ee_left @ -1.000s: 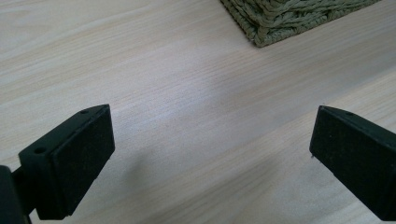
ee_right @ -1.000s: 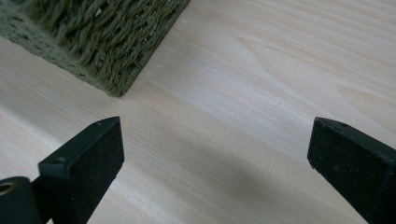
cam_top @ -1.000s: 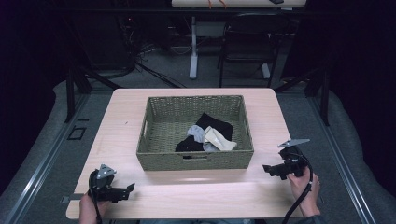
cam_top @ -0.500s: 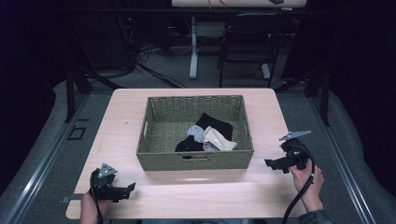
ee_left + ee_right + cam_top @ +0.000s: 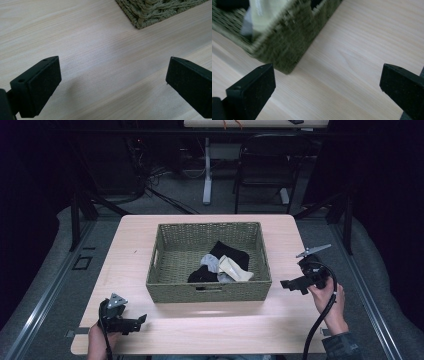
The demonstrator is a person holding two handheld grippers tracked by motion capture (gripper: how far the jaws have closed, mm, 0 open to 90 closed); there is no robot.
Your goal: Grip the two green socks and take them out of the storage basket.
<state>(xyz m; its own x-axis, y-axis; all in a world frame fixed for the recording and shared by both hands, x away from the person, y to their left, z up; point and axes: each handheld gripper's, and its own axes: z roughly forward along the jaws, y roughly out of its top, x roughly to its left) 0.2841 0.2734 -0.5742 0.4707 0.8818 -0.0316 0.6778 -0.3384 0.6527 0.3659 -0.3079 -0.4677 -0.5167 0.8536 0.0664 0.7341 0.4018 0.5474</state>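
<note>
While both grippers gape with nothing between their jaws, the right gripper (image 5: 289, 284) hovers beside the basket (image 5: 165, 280) of socks (image 5: 225, 267); the left gripper (image 5: 140, 319) sits near the table (image 5: 210, 330) front.

Right gripper (image 5: 289, 284) higher now, nearer the basket (image 5: 210, 290).

— What carries everything?
— A pale wooden desk (image 5: 130, 250), standing on grey floor (image 5: 50, 285).
— And beyond its far edge?
— A dark chair (image 5: 262, 167) to the right, just beside a white leg (image 5: 207, 175) of a second tabletop (image 5: 250, 123). Left of that leg, black cables (image 5: 150, 175) lie tangled on the floor.
</note>
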